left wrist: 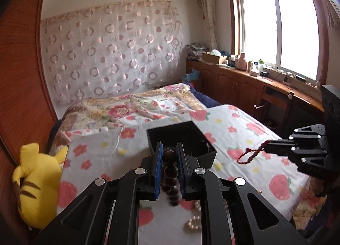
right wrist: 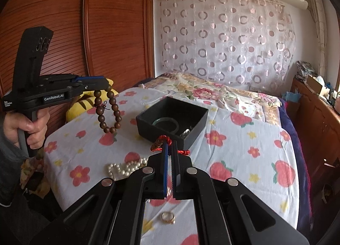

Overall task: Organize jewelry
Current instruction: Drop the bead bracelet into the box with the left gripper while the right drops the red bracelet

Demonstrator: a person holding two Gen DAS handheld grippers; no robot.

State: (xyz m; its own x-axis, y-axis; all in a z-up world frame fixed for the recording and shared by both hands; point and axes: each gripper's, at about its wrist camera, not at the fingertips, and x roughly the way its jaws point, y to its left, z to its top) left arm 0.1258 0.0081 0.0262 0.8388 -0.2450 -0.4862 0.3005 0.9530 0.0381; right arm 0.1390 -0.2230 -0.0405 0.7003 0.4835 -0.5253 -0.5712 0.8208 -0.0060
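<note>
floral bedspread (right wrist: 244, 149), left claw (left wrist: 169, 149) gripping dark wooden bead bracelet (right wrist: 108, 111)

Box (right wrist: 172, 117) on bed (right wrist: 265, 145); pearls (right wrist: 125, 167), ring (right wrist: 168, 217) nearer.

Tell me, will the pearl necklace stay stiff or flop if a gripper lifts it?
Probably floppy: the pearl necklace lies in a loose, bunched curl on the bedsheet. It would likely dangle like the wooden bead bracelet hanging from the left gripper. Its round, shiny pearls may be slippery.
</note>
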